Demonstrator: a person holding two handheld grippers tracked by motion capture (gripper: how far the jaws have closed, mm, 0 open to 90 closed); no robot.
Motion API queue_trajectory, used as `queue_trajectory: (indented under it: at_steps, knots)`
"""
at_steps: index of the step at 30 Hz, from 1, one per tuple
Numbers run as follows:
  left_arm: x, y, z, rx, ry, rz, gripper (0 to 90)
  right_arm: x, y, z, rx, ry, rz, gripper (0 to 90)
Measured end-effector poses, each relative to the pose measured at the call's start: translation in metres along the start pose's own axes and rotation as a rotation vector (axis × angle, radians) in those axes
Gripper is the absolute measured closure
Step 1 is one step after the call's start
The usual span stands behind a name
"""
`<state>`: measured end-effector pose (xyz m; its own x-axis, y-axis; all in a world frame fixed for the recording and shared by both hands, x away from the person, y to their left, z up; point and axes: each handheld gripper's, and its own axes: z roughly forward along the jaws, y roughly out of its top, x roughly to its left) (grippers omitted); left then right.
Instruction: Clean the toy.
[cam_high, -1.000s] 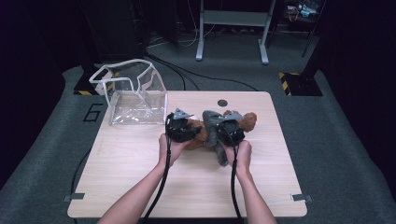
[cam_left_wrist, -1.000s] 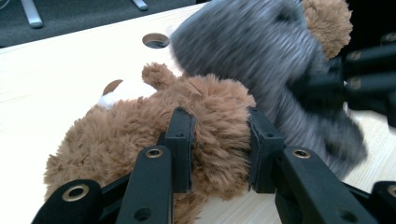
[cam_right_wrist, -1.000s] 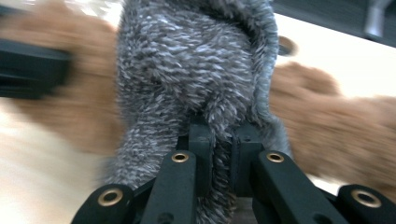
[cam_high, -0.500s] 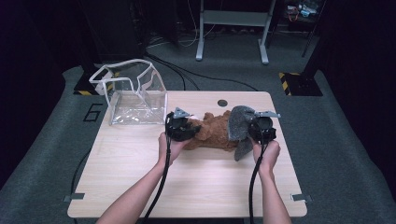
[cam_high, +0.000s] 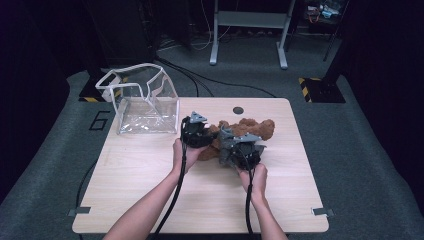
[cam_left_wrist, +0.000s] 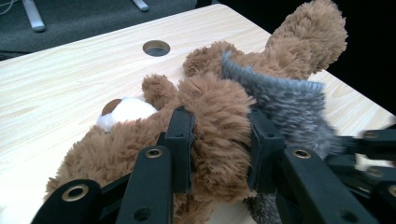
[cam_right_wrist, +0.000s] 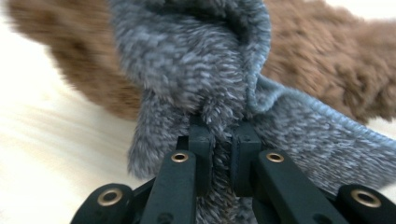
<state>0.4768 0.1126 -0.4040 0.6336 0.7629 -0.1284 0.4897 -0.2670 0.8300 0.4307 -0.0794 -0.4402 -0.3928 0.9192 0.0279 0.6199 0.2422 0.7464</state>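
A brown plush teddy bear (cam_high: 250, 129) lies on the wooden table (cam_high: 140, 170). My left gripper (cam_high: 206, 137) is shut on a fold of the bear's brown fur (cam_left_wrist: 219, 126), near its white snout (cam_left_wrist: 126, 111). A grey fuzzy knit cloth (cam_right_wrist: 210, 65) drapes over the bear (cam_right_wrist: 327, 60). My right gripper (cam_high: 235, 150) is shut on that grey cloth, its pads (cam_right_wrist: 201, 140) pinching a bunched fold, just right of the left gripper. The same grey cloth (cam_left_wrist: 289, 102) lies across the bear's back in the left gripper view.
A clear plastic bag (cam_high: 142, 102) with a white rim stands open at the table's back left. A round hole (cam_high: 238, 110) sits near the table's far edge. Black cables trail from both grippers toward the near edge.
My right gripper swung out to the right with the grey cloth, then came back left and down onto the bear. The left gripper kept still on the bear.
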Motion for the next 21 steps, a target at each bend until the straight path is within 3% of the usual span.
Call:
queue_trajectory:
  at_steps: [6,11,21]
  knots:
    - [0.005,-0.005,-0.002,0.006,-0.002,-0.010,57.8,-0.031,-0.002,0.000,-0.010,-0.024,0.095,82.0]
    - [0.008,-0.012,-0.008,-0.002,0.010,-0.004,46.5,-0.038,0.000,-0.004,-0.014,-0.054,0.108,82.0]
    - [0.029,-0.029,-0.030,-0.029,0.025,-0.029,40.6,-0.054,-0.012,-0.011,-0.009,-0.097,0.127,81.9]
